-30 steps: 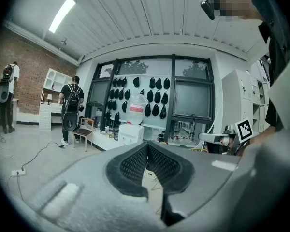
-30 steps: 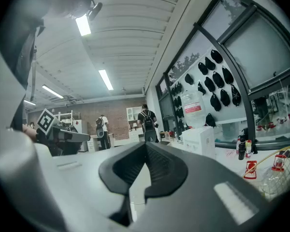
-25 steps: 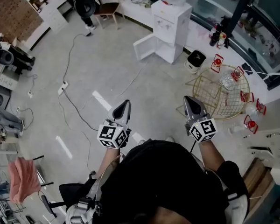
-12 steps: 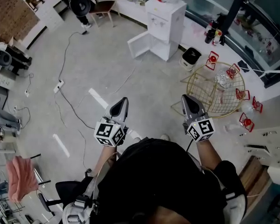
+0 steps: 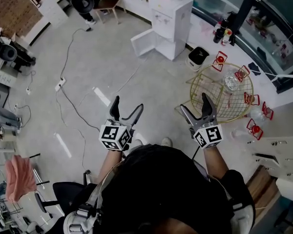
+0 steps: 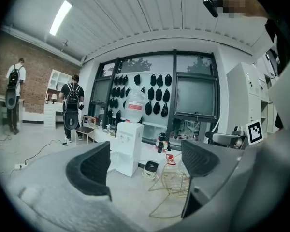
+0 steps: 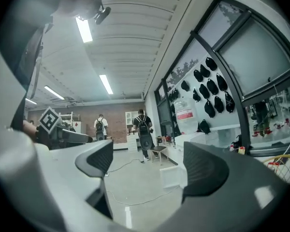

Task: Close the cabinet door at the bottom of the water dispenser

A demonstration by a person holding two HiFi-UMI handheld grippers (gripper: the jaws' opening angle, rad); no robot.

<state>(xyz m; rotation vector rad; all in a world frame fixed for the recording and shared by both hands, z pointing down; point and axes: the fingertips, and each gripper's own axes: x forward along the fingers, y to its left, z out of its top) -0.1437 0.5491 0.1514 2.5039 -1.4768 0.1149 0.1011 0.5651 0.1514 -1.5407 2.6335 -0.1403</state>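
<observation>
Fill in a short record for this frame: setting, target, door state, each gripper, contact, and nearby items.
setting: open room with a grey floor
target: white water dispenser by the counter
cabinet door: open, swung out to the dispenser's left in the head view
left gripper: jaws opening, nothing between them
right gripper: jaws opening, nothing between them
contact: none; both grippers are well short of the door
nearby: gold wire table, small white bin
</observation>
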